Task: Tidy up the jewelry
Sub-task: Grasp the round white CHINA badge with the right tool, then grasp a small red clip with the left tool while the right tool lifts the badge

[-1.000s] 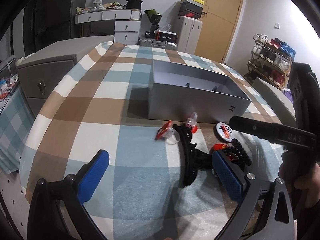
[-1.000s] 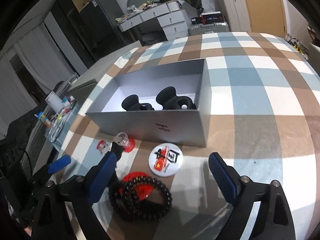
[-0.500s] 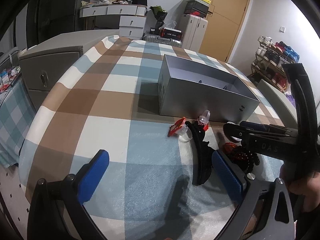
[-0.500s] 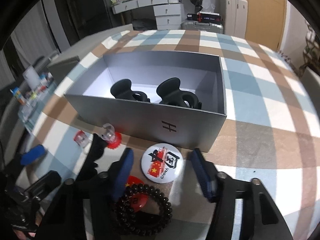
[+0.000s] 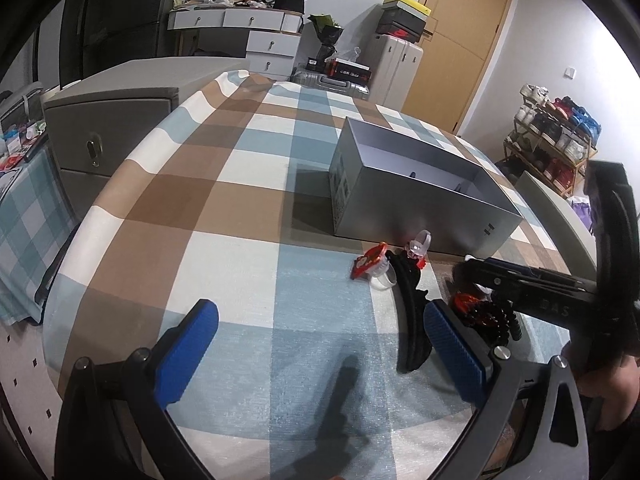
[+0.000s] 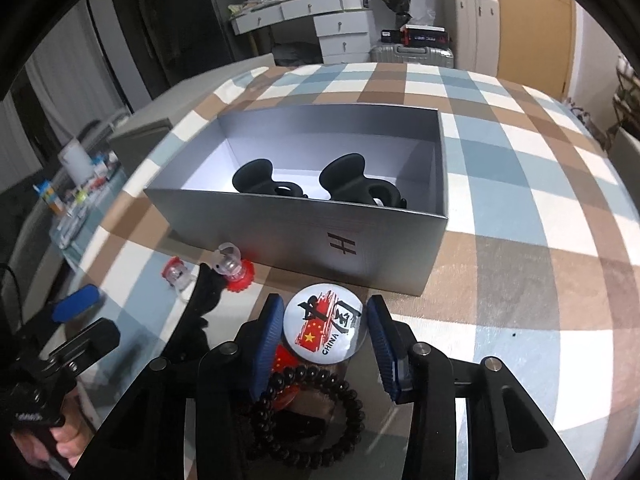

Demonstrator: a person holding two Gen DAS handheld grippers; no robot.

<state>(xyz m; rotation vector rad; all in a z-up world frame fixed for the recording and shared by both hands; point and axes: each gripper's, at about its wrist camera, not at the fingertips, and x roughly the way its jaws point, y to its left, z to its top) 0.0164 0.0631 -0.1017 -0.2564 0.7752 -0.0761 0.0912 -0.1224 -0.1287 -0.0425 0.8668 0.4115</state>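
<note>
- Your right gripper (image 6: 325,330) had its jaws spread wide a second ago, over the bead bracelet and clear of the round badge (image 6: 325,322). Now they are closing, one blue pad on each side of the badge. The left pad looks to be at its rim; whether the right pad touches yet I cannot tell.
- That suggests the badge is your next piece for the grey box (image 6: 400,248). You have it framed but it is still flat on the bench (image 6: 540,280), so the grasp is not finished.
- Your left gripper (image 5: 316,354) has barely shifted. Its jaws are wide apart with nothing between them, and it hovers over the checked cloth near the black hair clip (image 5: 412,320).
- The badge is a white disc with a red flag design, black brush characters and the word CHINA. It lies face up just in front of the box's near wall.
- It is thin and flat, so I judge the pads must catch its edge low or they will slide over the top.
- The black bead bracelet (image 6: 308,412) lies just behind the badge, under your right gripper, on top of a red badge (image 6: 285,362).
- Two black hair claws (image 6: 304,184) already sit inside the box.
- Two small clear and red rings (image 6: 230,266) rest to the left of the box front.
</note>
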